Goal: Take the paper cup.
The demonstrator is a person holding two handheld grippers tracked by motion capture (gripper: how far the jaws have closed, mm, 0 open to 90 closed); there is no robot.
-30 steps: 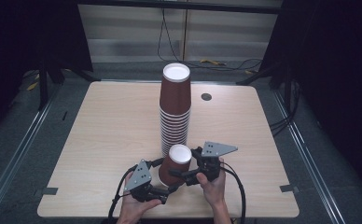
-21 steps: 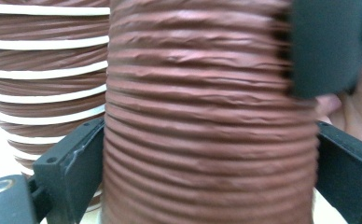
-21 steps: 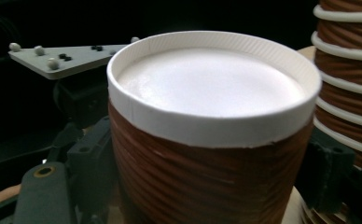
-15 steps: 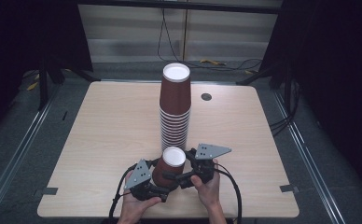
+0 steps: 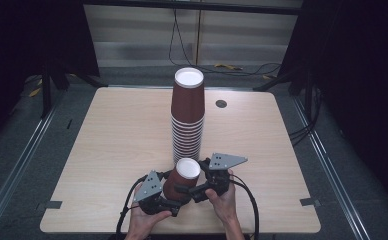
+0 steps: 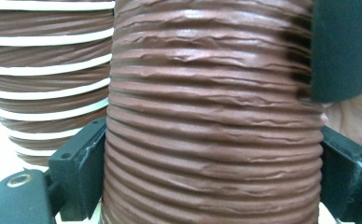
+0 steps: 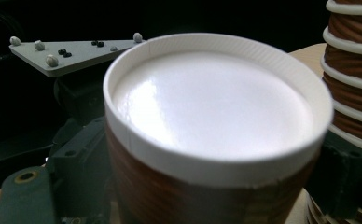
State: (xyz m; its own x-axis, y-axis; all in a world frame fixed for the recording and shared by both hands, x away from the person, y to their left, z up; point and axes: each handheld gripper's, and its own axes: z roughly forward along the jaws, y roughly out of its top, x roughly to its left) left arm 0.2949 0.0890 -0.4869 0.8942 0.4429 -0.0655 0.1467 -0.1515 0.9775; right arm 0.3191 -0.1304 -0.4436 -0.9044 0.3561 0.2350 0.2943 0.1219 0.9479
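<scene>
Single brown cup (image 5: 182, 178), lower centre, upside down before the cup stack (image 5: 187, 116). Left gripper (image 5: 174, 196) jaws, just closing, clasp its ribbed wall; base hidden. Right gripper (image 5: 198, 186) jaws flank the cup; contact unclear.

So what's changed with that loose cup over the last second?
The loose cup shifted left toward the person, both grippers with it. The left gripper has just been closing its jaws around the cup wall; the right gripper grips it too. The tall stack stayed put.
</scene>
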